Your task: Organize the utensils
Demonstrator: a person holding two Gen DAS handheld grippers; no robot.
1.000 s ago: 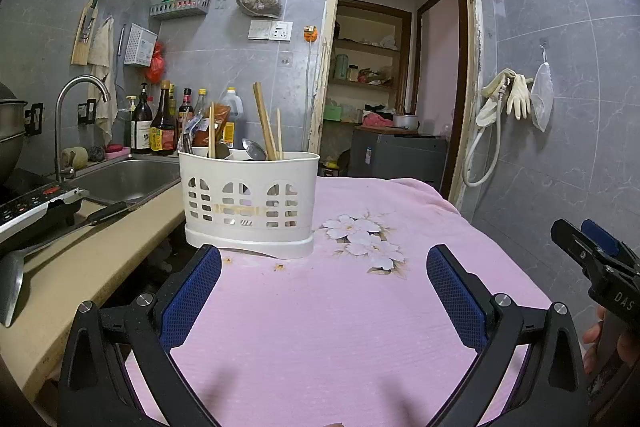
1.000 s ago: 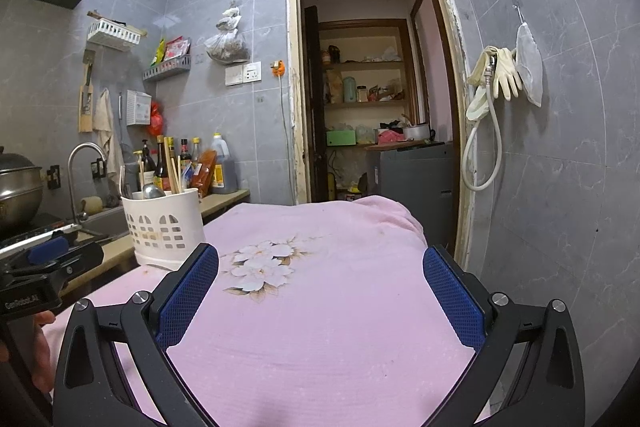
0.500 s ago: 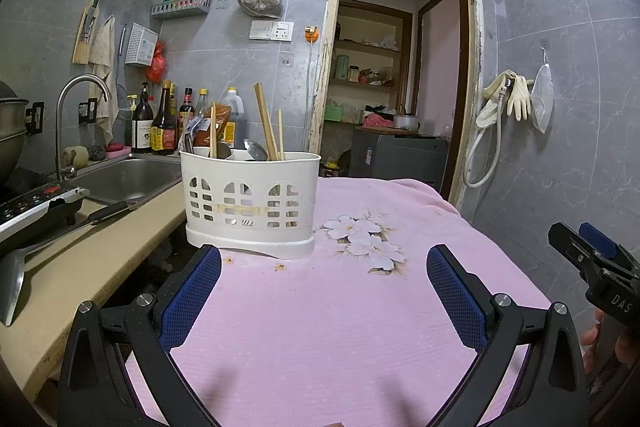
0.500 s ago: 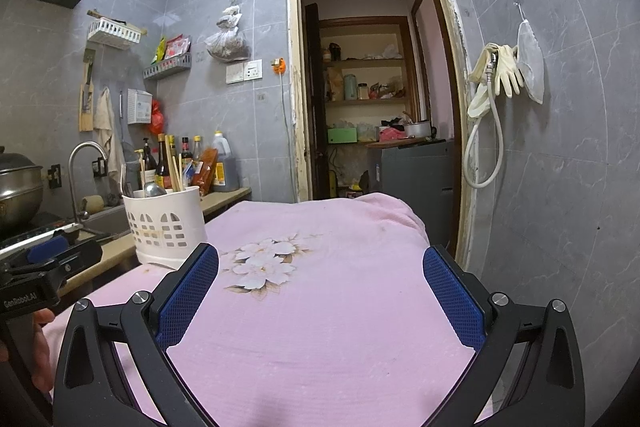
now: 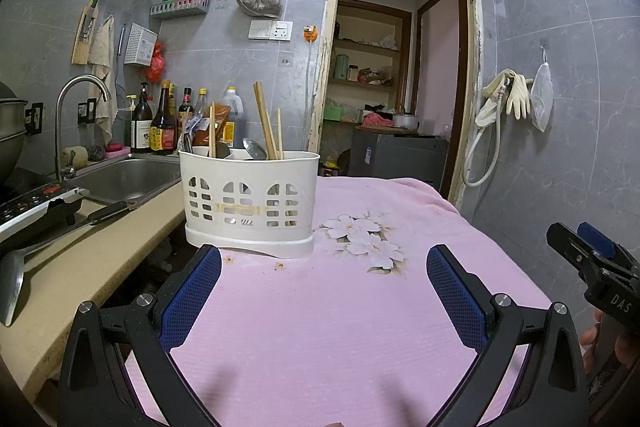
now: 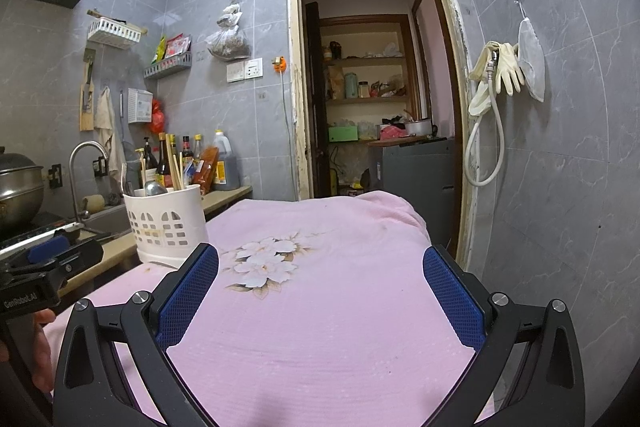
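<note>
A white slotted utensil caddy (image 5: 250,201) stands upright on the pink flowered tablecloth (image 5: 328,327), close to its left edge. Wooden chopsticks (image 5: 265,121) and a metal spoon (image 5: 254,149) stick out of its top. My left gripper (image 5: 324,291) is open just short of the caddy, with nothing between its blue pads. My right gripper (image 6: 320,287) is open over the middle of the cloth (image 6: 340,307), empty too, and the caddy (image 6: 166,223) sits far to its left. Each gripper shows at the edge of the other's view.
A beige counter (image 5: 80,267) with a steel sink (image 5: 124,179), a tap, a stove and sauce bottles (image 5: 160,123) runs along the left. A doorway (image 6: 372,107) opens behind the table. A hose and rubber gloves (image 6: 500,75) hang on the right wall.
Both views have shifted only slightly; the caddy sits a touch higher in the left wrist view. Both grippers stay open and empty.
</note>
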